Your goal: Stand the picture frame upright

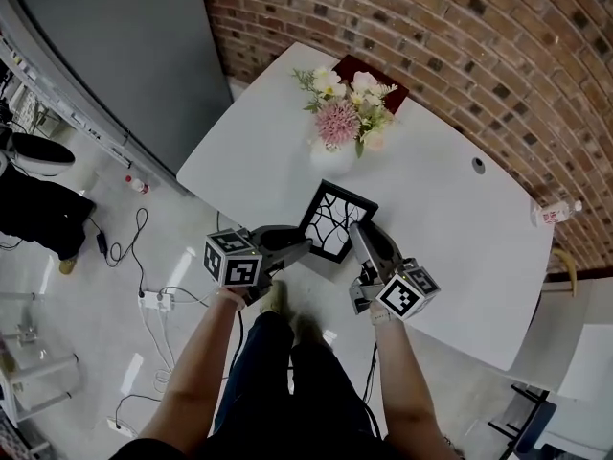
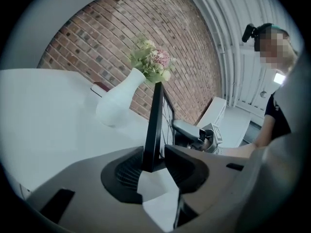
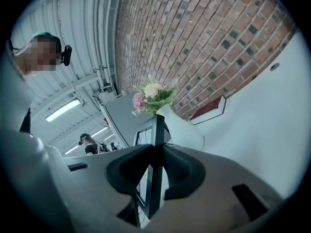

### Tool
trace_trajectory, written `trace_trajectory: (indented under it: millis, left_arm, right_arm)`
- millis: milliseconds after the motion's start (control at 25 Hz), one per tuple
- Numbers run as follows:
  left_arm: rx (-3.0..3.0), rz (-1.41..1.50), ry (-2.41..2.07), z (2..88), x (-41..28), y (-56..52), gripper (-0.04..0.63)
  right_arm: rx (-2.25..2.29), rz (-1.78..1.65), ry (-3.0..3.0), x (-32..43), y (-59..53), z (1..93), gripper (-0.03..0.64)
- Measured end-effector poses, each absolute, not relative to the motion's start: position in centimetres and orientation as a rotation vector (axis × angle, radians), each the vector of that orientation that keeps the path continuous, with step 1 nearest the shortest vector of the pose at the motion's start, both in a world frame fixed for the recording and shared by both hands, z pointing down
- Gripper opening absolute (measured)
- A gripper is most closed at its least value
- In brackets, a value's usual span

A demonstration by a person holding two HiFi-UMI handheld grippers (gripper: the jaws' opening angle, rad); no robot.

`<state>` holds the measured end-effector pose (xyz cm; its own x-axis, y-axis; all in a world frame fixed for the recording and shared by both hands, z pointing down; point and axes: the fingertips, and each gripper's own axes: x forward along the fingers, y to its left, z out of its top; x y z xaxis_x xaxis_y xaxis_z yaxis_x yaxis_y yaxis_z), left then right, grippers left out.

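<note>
Picture frame (image 1: 337,220) is matt, table (image 1: 450,242) smooth, brick wall (image 1: 460,36) rough.

Both forearms reach forward, converging.
Left gripper (image 1: 303,247) has its jaws apart; right gripper (image 1: 357,229) clamps the black square picture frame (image 1: 337,220) by its edge.

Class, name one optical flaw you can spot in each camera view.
Head view: the brick wall courses bow, which is fisheye distortion. Left gripper view: a black circular vignette fills the corners. Right gripper view: the same vignette, and the ceiling lamp is overexposed.
</note>
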<state>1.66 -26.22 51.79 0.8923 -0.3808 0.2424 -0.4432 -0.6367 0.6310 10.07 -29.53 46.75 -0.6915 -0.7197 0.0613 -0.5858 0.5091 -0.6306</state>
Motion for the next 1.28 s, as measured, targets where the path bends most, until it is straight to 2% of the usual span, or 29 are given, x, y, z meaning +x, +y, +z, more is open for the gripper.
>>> trace_trajectory:
  millis: [160, 680, 720, 760, 1280]
  left_arm:
    - [2.39, 0.208, -0.602, 52.8, 0.5, -28.0, 0.147]
    - [2.477, 0.238, -0.561, 53.0, -1.2, -34.2, 0.147]
    - [2.486, 0.247, -0.562, 52.9, -1.3, -34.7, 0.134]
    - [2.495, 0.257, -0.563, 52.9, -1.3, -35.1, 0.094]
    - [2.625, 0.414, -0.616, 53.8, -1.2, -38.5, 0.087]
  right_arm:
    - [-1.158, -0.912, 2.543, 9.1, -31.2, 47.6, 0.086]
    - [-1.263, -0.802, 2.547, 7.6, -35.2, 49.1, 0.084]
    - [-1.268, -0.787, 2.554, 7.5, -35.3, 49.2, 0.084]
    - [-1.274, -0.772, 2.559, 7.4, -35.5, 49.2, 0.084]
    - [-1.362, -0.465, 2.718, 6.6, -37.4, 49.4, 0.084]
